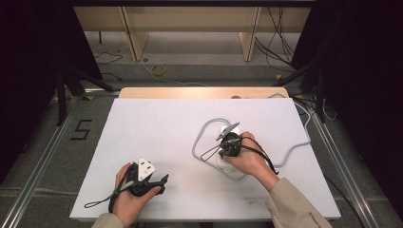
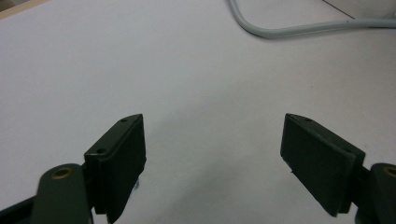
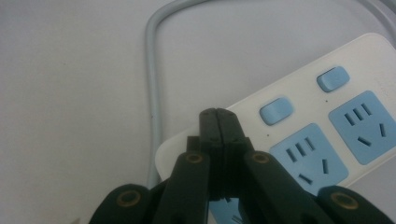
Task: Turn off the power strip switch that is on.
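Note:
A white power strip [image 3: 327, 116] with blue sockets and two blue switches [image 3: 276, 111] lies on the white table [image 1: 157, 128], right of centre. Its grey cable [image 1: 202, 130] loops around it and off the right side. My right gripper [image 3: 218, 116] is shut with nothing between its jaws, its tip just above the strip's end near one switch. In the high view the right gripper [image 1: 227, 148] covers most of the power strip [image 1: 223, 128]. My left gripper [image 2: 212, 144] stands open over bare table at the front left, and the left gripper [image 1: 163, 184] points right.
The grey cable [image 2: 280, 31] crosses the table far ahead of the left jaws. Beyond the table lie a wooden shelf frame [image 1: 190, 19], floor cables with a yellow coil [image 1: 158, 70], and a "5" marker [image 1: 81, 129] on the floor at left.

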Demonstrator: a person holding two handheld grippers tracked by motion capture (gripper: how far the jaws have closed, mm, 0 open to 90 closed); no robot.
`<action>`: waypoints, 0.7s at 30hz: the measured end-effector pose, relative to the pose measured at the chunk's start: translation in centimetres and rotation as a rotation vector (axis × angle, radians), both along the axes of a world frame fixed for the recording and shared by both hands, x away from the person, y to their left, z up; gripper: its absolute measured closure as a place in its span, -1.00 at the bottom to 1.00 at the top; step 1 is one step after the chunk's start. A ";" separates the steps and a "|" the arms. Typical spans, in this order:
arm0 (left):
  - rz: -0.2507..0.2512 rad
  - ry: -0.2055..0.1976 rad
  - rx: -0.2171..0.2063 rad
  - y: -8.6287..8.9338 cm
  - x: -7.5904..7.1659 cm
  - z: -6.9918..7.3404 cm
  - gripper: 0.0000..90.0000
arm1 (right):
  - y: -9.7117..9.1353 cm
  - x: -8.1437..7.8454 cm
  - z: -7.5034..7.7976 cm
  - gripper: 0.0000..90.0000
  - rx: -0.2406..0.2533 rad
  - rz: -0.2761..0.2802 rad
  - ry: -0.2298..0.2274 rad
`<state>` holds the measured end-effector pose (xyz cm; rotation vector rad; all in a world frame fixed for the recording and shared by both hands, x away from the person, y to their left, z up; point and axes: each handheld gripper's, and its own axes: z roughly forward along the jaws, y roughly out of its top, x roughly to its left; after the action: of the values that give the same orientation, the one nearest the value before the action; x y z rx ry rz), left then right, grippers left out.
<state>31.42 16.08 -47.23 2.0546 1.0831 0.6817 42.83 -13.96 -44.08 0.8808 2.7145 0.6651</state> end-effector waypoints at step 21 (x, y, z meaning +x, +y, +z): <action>-0.002 0.002 0.003 -0.1 0.0 0.0 -0.51 | -0.1 0.0 -0.1 1.00 0.007 -0.006 0.002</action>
<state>31.43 16.00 -47.27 2.0591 1.0819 0.6806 42.85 -14.02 -44.20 0.8910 2.7118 0.6732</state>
